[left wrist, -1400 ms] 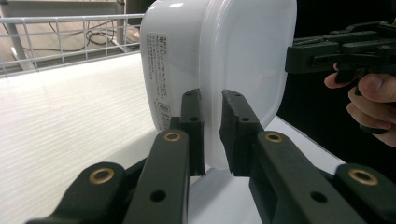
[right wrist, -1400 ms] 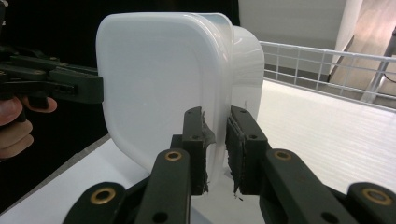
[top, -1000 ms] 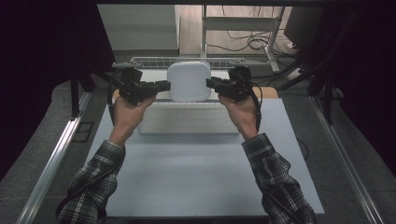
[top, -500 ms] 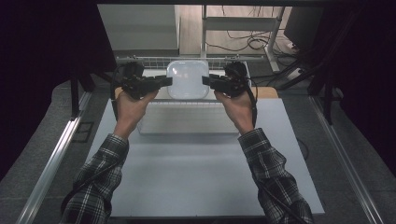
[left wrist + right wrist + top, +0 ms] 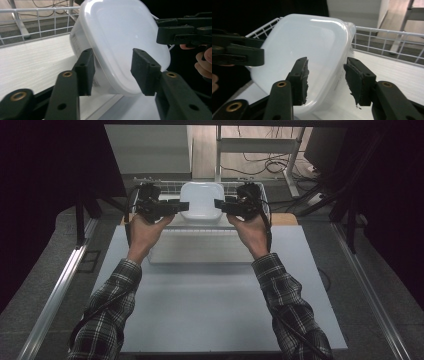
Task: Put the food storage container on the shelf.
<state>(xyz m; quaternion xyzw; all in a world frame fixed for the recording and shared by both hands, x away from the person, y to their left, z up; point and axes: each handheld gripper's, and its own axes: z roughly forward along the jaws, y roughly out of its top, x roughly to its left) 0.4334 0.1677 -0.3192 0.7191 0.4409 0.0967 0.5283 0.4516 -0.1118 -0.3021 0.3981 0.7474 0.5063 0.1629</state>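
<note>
A white, translucent plastic container [image 5: 201,202] with a lid sits on the pale floor of a wire basket [image 5: 165,184] at the far edge of the table. My left gripper [image 5: 182,206] is at its left rim and my right gripper [image 5: 220,203] at its right rim. Both sets of jaws have just been opening. In the left gripper view the container's rim [image 5: 117,50] lies between the spread pads [image 5: 86,71], which do not press on it. The right gripper view has the container's edge [image 5: 322,50] between its parted pads [image 5: 355,82] too.
A flat white tray [image 5: 200,247] lies on the grey table [image 5: 215,310] just in front of the basket. A brown board edge [image 5: 285,218] shows beside the right hand. Metal rails run along both sides of the table; cables and a stand are beyond the basket.
Both hands carried the container away from the person into the wire basket. The jaws of both grippers have spread apart and no longer clamp its rims.
</note>
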